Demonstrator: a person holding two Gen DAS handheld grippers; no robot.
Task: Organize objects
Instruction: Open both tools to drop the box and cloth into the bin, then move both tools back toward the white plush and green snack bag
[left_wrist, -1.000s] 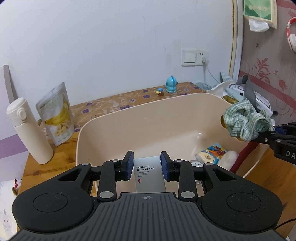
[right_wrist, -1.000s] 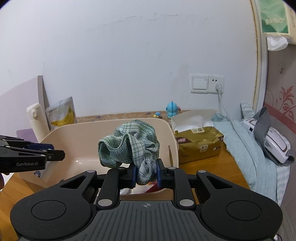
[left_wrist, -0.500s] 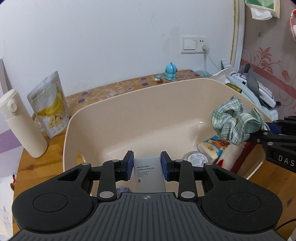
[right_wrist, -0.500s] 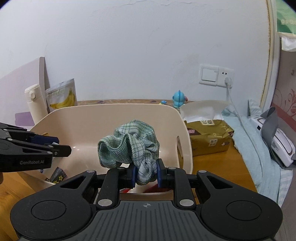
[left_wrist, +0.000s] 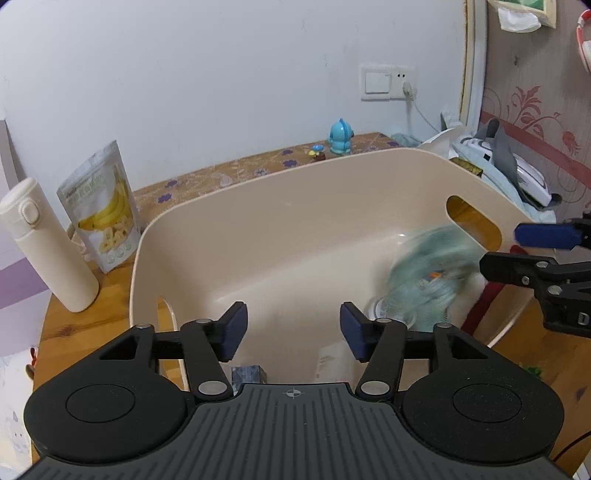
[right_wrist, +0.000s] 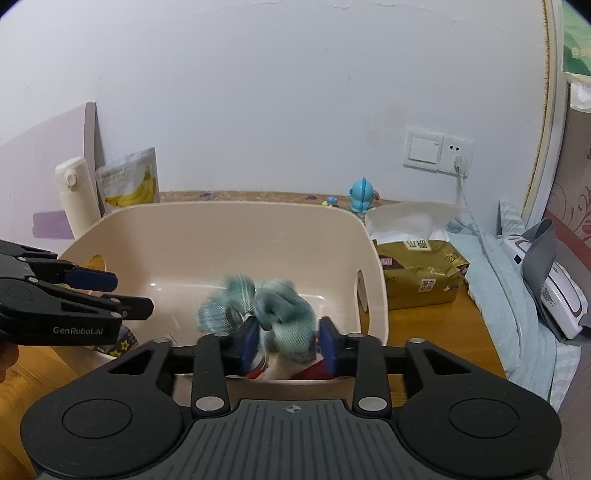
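Left gripper (left_wrist: 293, 332) over beige tub (left_wrist: 258, 236), jaws opening, nothing between them. Green cloth (left_wrist: 428, 273) blurred inside tub at right, probably falling. Right gripper (left_wrist: 506, 251) at right rim, jaws opening. White bottle (left_wrist: 44, 243) and banana-chip pouch (left_wrist: 101, 206) left of tub

A wooden table (right_wrist: 424, 321) fills the lower frame. On it stand a beige tub (right_wrist: 229, 229) at centre, a cream bottle (left_wrist: 44, 243) and banana-chip pouch (left_wrist: 101, 206) at left, and a tissue pack (right_wrist: 417, 273) at right.
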